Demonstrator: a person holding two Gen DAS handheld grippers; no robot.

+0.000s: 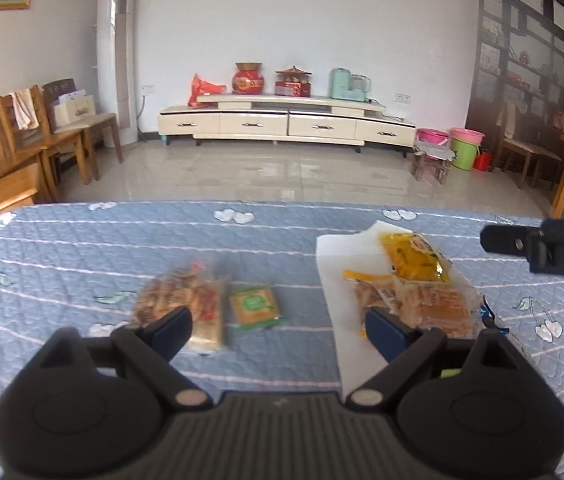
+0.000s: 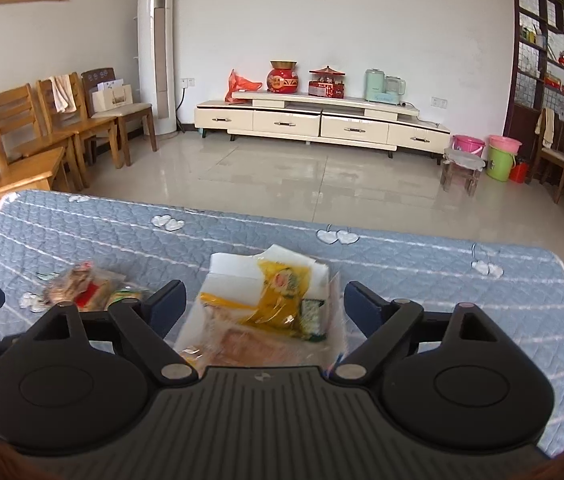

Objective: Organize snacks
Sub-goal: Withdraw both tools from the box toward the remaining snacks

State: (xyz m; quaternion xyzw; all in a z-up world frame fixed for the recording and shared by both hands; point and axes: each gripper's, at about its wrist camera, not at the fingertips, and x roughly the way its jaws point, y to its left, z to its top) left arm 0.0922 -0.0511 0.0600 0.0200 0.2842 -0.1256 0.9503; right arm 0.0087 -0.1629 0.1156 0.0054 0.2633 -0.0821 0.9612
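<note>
Snacks lie on a blue quilted surface (image 1: 82,248). In the left wrist view a clear pack of brown pastries (image 1: 174,300) and a small green square pack (image 1: 256,306) lie side by side. To their right a white sheet (image 1: 342,264) carries a yellow packet (image 1: 416,258) and orange-brown packs (image 1: 434,304). My left gripper (image 1: 278,330) is open above the surface with nothing between its fingers. My right gripper (image 2: 266,300) is open over the white sheet (image 2: 230,268), with the yellow packet (image 2: 282,284) below and between its fingers, untouched. One right-gripper finger (image 1: 502,236) shows at the frame's right edge.
The quilted surface ends at a far edge (image 2: 362,228), with tiled floor beyond. Wooden chairs (image 2: 22,148) stand at the left. A cream low cabinet (image 2: 322,120) lines the back wall, and pink and green buckets (image 2: 498,156) stand by a dark shelf unit at the right.
</note>
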